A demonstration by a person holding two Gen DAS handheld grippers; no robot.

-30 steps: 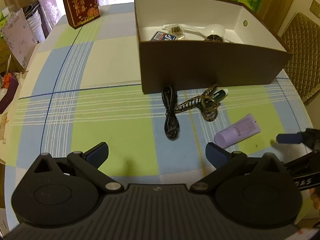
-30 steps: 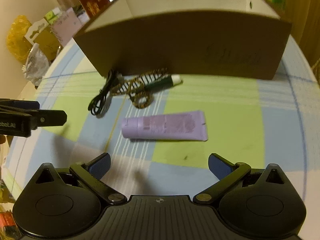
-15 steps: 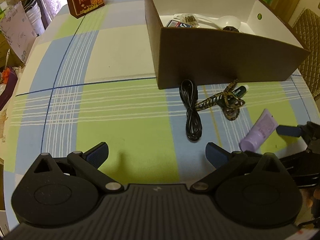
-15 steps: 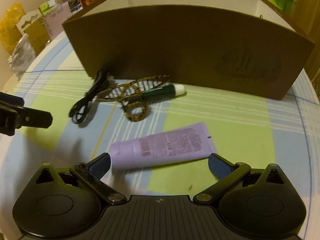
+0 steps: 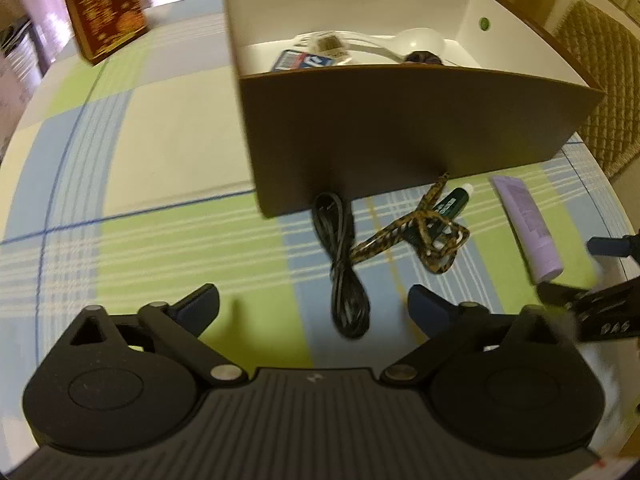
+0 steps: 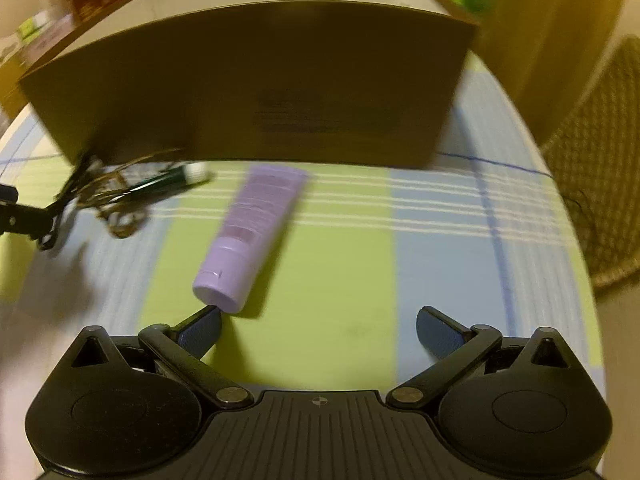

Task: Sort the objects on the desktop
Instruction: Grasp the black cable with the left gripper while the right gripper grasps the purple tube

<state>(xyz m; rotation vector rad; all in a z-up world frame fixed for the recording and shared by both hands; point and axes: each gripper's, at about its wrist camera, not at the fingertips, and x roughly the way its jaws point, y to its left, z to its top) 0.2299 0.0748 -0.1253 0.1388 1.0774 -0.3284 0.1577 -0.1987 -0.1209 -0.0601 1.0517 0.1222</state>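
Right tool (image 6: 318,330) is spread wide with nothing in it, low over the checked counter (image 6: 340,300), and the lilac tube (image 6: 256,232) lies just ahead, cap end toward the camera, its cap just beside, maybe touching, the left-hand finger pad (image 6: 202,330). That is the worry: the tube sits off to 1 side of the gap, not centred, so I judge a close from here could catch only the round cap and squirt it sideways, or push it along the cloth. The tube's flat tail points at the brown box (image 6: 248,80), close to its wall, so a shove forward could jam it there. The view is blurred, so exact contact is hard to call. Over on the other side, the left tool (image 5: 314,304) is also wide open and empty, hovering near the black cable (image 5: 344,276), with the leopard-print strap (image 5: 404,236) tangled over the green pen (image 5: 452,204). Grab that strap and the pen may drag along. The 2 tools are near each other; a careless reach could bump them.
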